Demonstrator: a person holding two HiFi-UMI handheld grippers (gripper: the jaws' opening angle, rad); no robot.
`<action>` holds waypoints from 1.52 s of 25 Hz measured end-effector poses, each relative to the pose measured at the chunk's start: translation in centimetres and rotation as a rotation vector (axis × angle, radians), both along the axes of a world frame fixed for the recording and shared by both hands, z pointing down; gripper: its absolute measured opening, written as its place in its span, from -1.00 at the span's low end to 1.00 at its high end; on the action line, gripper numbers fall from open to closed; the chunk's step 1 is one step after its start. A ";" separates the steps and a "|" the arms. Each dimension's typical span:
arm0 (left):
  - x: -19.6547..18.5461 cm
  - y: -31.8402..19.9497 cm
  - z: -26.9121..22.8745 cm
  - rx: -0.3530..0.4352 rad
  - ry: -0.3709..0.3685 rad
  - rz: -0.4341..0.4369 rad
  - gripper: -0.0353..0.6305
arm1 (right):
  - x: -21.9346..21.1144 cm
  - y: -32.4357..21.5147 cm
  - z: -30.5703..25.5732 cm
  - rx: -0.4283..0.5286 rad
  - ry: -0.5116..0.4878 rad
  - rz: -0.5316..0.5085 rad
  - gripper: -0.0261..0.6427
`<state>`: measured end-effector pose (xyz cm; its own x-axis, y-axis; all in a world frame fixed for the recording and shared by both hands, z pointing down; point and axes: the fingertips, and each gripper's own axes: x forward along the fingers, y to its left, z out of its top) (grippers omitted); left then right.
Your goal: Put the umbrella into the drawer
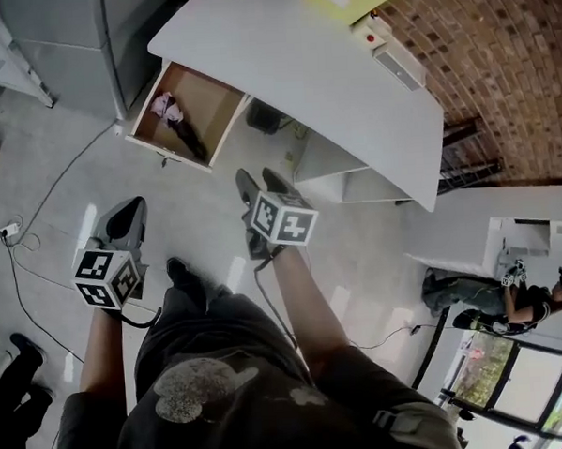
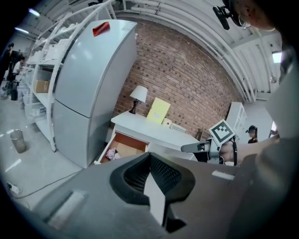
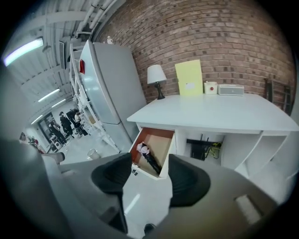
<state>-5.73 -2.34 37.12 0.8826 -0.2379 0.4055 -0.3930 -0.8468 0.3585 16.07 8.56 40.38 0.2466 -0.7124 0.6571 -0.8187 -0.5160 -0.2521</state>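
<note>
The folded dark umbrella [image 1: 179,120] with a pink and white end lies inside the open wooden drawer [image 1: 220,98] under the white desk [image 1: 292,68]. It also shows in the right gripper view as the umbrella [image 3: 150,160] in the drawer [image 3: 161,142], and as a pink bit [image 2: 111,153] in the left gripper view. My right gripper [image 1: 261,181] [image 3: 148,175] hangs open in the air in front of the drawer with only floor between its pads. My left gripper [image 1: 124,216] [image 2: 150,156] is held lower left, its jaws together and empty. Both grippers are well clear of the drawer.
A grey fridge [image 2: 88,84] stands left of the desk. A lamp [image 3: 156,74], a yellow board [image 3: 189,77] and small boxes sit on the desk. Cables [image 1: 33,237] trail over the floor. A small bin [image 2: 17,140] and shelving are at the far left. A person [image 1: 510,299] crouches at the right.
</note>
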 end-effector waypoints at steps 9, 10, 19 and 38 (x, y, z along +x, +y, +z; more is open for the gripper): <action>5.7 7.4 -2.8 0.038 0.024 0.171 -0.86 | 0.6 7.7 -3.9 0.088 0.023 0.045 -0.87; 5.9 8.2 -2.9 0.041 0.023 0.179 -0.86 | 0.6 8.7 -4.1 0.092 0.031 0.054 -0.90; 5.1 16.6 -4.0 0.078 0.022 0.241 -0.86 | -0.2 18.9 -5.1 0.094 0.080 0.131 -0.91; 3.9 25.9 -11.4 0.230 0.091 0.222 -0.86 | -2.6 30.8 -13.7 0.214 0.236 0.163 -0.91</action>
